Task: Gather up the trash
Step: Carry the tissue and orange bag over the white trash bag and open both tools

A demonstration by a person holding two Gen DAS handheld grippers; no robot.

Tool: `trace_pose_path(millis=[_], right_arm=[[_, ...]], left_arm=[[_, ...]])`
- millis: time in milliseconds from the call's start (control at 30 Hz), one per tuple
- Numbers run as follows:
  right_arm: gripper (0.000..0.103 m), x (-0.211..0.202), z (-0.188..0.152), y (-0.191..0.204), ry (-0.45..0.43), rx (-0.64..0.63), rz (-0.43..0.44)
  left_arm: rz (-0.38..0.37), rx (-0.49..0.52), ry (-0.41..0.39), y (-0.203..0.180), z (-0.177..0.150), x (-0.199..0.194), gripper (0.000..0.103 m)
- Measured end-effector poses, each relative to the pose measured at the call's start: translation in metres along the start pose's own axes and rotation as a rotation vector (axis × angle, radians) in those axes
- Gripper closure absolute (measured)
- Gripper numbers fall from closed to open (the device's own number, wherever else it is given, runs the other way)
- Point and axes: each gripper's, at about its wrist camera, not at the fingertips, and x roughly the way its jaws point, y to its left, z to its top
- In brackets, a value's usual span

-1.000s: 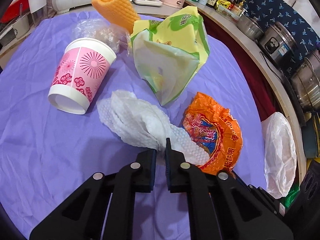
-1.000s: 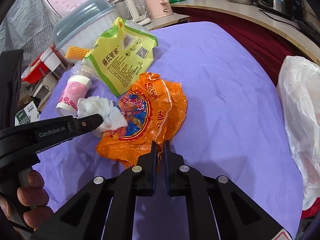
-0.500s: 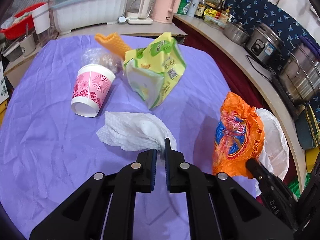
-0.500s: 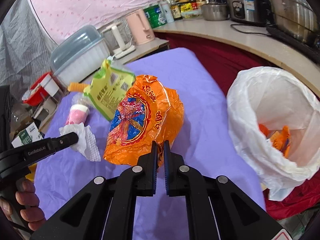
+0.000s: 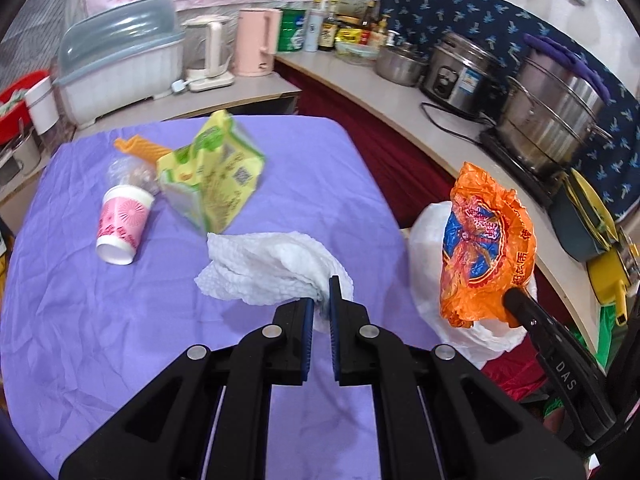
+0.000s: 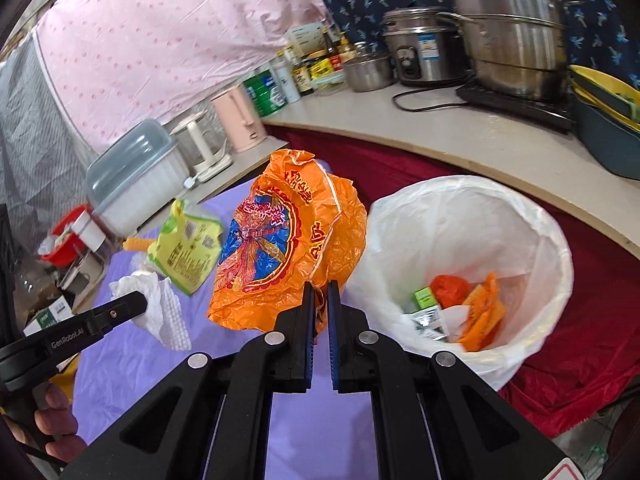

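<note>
My left gripper (image 5: 322, 294) is shut on a crumpled white paper towel (image 5: 272, 272), held up above the purple tablecloth (image 5: 100, 340). My right gripper (image 6: 319, 294) is shut on an orange snack wrapper (image 6: 288, 240), lifted off the table beside the white-lined trash bin (image 6: 480, 224), which holds several scraps. In the left wrist view the orange wrapper (image 5: 486, 248) hangs in front of the bin liner (image 5: 426, 240). In the right wrist view the towel (image 6: 160, 304) hangs from the left gripper (image 6: 140, 302). A yellow-green packet (image 5: 212, 176), a pink paper cup (image 5: 122, 220) and an orange waffle piece (image 5: 138, 148) lie on the table.
A clear plastic wrap (image 5: 128, 170) lies behind the cup. A counter (image 5: 420, 108) curves round the right with pots (image 5: 556, 112), a rice cooker (image 5: 460, 72) and bottles. Kettles (image 5: 256, 42) and a dish rack (image 5: 120, 60) stand at the back. A hand (image 6: 52, 420) holds the left gripper's handle.
Both grippers rose off the table with their loads. The orange wrapper moved right to beside the bin, and the paper towel lifted clear of the cloth.
</note>
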Motion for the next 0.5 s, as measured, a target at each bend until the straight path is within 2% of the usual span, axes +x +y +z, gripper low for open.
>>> trace_pose_path(millis=[200,500], right_arm=[[0.097,-0.02,0.007,-0.045,-0.041,0.058,-0.051],[0.097,-0.028,0.008,-0.106,-0.055,0.143,-0.121]], left_arm=[[-0.057,0.074,0.006,-0.05,0.0,0.004,0.096],[-0.13,0.19,0.039,-0.121,-0.001,0.026,0.096]])
